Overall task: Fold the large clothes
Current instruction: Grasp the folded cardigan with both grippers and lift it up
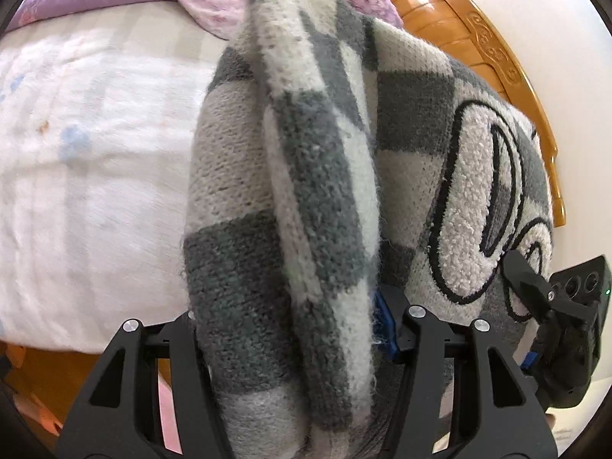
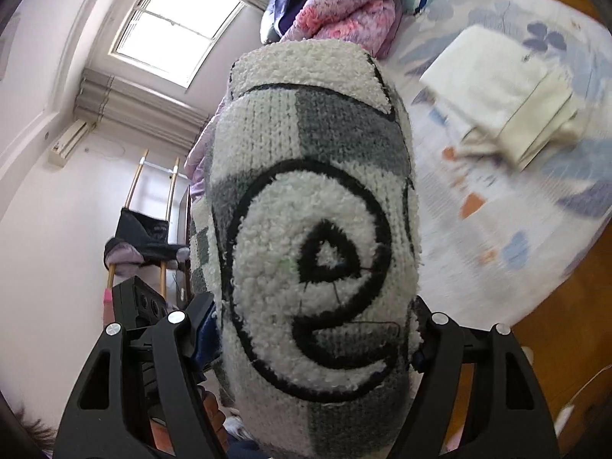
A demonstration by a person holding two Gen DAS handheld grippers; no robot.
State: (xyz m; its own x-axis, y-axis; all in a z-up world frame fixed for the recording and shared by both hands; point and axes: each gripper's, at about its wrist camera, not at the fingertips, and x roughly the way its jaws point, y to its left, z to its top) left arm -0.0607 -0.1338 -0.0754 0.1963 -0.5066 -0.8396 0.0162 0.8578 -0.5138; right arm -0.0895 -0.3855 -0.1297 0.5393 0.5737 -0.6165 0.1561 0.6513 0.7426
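A thick, folded grey-and-white checked knit sweater (image 1: 313, 176) with fluffy black-outlined letters fills both views, lifted above the bed. My left gripper (image 1: 287, 325) is shut on one end of the bundle, its fingers pressing the knit from both sides. My right gripper (image 2: 313, 317) is shut on the other end of the sweater (image 2: 313, 229), over a fluffy letter patch. The right gripper (image 1: 550, 306) also shows at the right edge of the left wrist view, clamped on the letter patch. The left gripper (image 2: 153, 306) shows at the lower left of the right wrist view.
The bed (image 1: 84, 160) has a white floral sheet and an orange wooden frame (image 1: 497, 53). Pink and purple clothes (image 2: 344, 7) are piled at its far end. A folded cream garment (image 2: 505, 91) lies on the sheet. A window (image 2: 179, 23) and a clothes rack (image 2: 153, 229) stand beyond.
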